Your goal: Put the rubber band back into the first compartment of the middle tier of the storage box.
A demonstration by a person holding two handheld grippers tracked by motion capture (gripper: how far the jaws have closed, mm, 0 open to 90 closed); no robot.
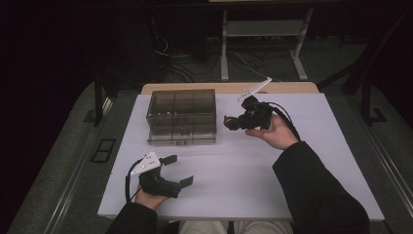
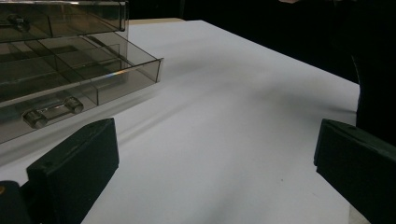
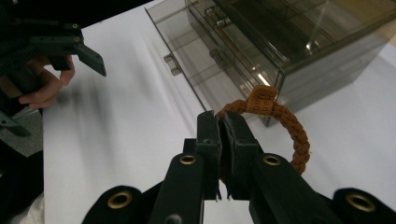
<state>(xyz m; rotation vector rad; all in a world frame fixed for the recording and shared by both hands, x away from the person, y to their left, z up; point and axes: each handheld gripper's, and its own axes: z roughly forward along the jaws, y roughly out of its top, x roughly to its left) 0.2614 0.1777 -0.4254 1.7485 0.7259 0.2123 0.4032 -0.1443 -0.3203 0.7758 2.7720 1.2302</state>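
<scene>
A brown braided bracelet [image 3: 285, 122] with a small leather tag hangs from my right gripper [image 3: 222, 122], whose jaws are shut on it. In the high view that right gripper [image 1: 233, 122] is held above the table just right of the smoky clear drawer box [image 1: 181, 116], with the bracelet [image 1: 228, 122] at its tip. The box's bottom drawer [image 2: 79, 79] is pulled out toward the front. My left gripper [image 1: 176, 169] rests near the table's front left, jaws wide open with nothing between them; its two black fingers [image 2: 74, 163] frame bare white table.
The white tabletop [image 1: 253, 165] stretches between the two hands. Behind the table stand a desk frame and tangled cables [image 1: 195, 63] on the floor. A dark sleeve [image 1: 316, 190] crosses the front right of the table.
</scene>
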